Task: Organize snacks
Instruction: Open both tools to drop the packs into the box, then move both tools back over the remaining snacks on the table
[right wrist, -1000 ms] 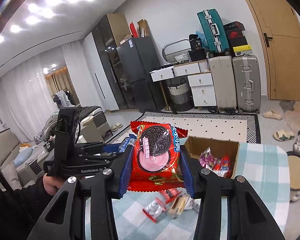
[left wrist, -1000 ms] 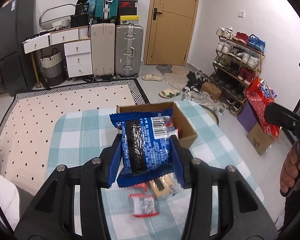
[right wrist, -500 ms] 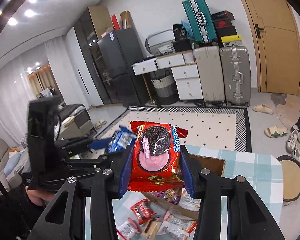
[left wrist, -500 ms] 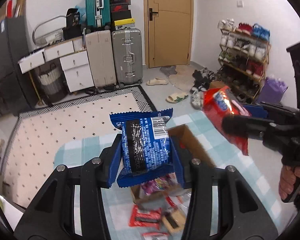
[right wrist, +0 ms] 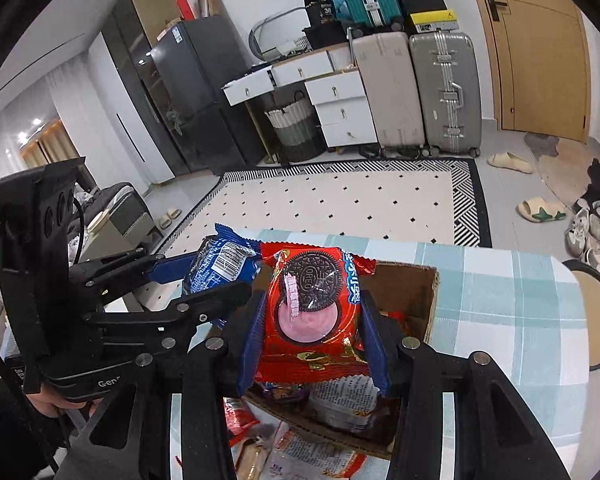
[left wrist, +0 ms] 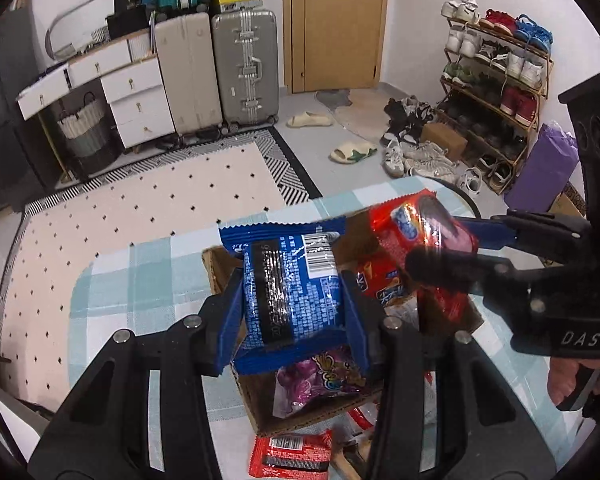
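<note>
My left gripper (left wrist: 292,300) has its jaws clamped narrowly on a blue cookie pack (left wrist: 290,286), pads pressing both of its sides, barcode face up toward my camera. My right gripper (right wrist: 312,318) is in the same state: jaws closed tight on a red Oreo pack (right wrist: 314,312), printed cookie facing me.

Both packs hang over the open cardboard box (left wrist: 216,268), which sits on the tabletop (left wrist: 140,280) under a teal-and-white checked cloth. From the left wrist view, the blue pack is above the left half of the box, and the red pack comes in from the right, just beside it, over the right half. From the right wrist view, the blue pack sits just left of the red one; whether the two wrappers touch, I cannot tell.

Inside the box I see a purple snack bag (left wrist: 320,380) near the front wall and an orange-red pack (left wrist: 380,284) farther back. On the cloth nearer to me than the box lies a small red wrapper (left wrist: 292,454), with more loose wrappers (right wrist: 312,458) partly hidden behind my gripper frames.

A hand (left wrist: 572,380) grips the right tool's handle at the right edge of the left wrist view.
</note>
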### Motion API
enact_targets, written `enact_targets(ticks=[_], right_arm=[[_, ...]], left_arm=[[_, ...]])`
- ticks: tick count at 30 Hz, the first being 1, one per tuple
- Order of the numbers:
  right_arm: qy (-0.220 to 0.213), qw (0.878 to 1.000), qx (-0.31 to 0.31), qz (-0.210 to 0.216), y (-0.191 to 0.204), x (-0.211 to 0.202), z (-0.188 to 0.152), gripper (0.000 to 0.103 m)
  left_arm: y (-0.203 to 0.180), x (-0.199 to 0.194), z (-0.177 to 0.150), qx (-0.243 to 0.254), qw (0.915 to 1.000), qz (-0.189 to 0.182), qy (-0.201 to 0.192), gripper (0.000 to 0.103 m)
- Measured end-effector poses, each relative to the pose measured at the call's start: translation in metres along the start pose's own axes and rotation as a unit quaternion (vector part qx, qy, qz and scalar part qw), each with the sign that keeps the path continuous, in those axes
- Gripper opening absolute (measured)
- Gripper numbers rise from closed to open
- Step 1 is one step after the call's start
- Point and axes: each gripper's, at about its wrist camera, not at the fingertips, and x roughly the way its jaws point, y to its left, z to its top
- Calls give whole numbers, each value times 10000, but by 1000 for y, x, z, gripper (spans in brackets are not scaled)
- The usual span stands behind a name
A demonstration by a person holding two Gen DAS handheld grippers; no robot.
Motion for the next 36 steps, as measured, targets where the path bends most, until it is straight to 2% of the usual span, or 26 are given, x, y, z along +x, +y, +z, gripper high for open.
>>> enact_targets(ticks=[9,11,13,15,18,21,23,25,27,29,31,33,36], right_arm=[[153,9997,-89,-169,-12,31,-8,46],[173,9997,-101,-138,-13,33,-9,50],[78,9997,-143,-199,-13,28,-11,53],[26,9995,-163,-258,-13,21,-14,59],[-139,9997,-87,-176,-14,3,-21,61],[-341,9993,-49,-166,-11,-20,-34,68],[-507,9986,-48,-142,-7,-37,-43,71],[-715,9973,-54,-133,-2,-55,-54,78],[-909,9958,-15,-48,3,-73,-69,89],[-1135,9935,44,34,8,-89,-84,89],[-1241,9923,41,27,13,-99,-97,91],[-1259,9920,12,-2,19,-104,-113,92],[-1263,9920,21,-23,26,-109,-132,92]], left_arm=[[3,50,-8,-3,9997,-39,253,44],[1,56,-7,34,9997,30,258,53],[2,57,-9,8,9996,86,254,69],[4,53,-13,-53,9998,0,190,74],[4,36,-23,-141,9999,72,52,79],[0,14,-36,-152,9998,-6,-104,79],[-2,-9,-49,-108,9996,71,-234,79],[-6,-27,-57,-83,9991,100,-393,81],[-12,-50,-68,-36,9984,133,-543,82],[-19,-72,-85,41,9965,205,-813,87],[-27,-92,-101,35,9939,323,-1052,103],[-30,-110,-116,-40,9908,356,-1302,103],[-31,-132,-136,-193,9888,359,-1435,103]])
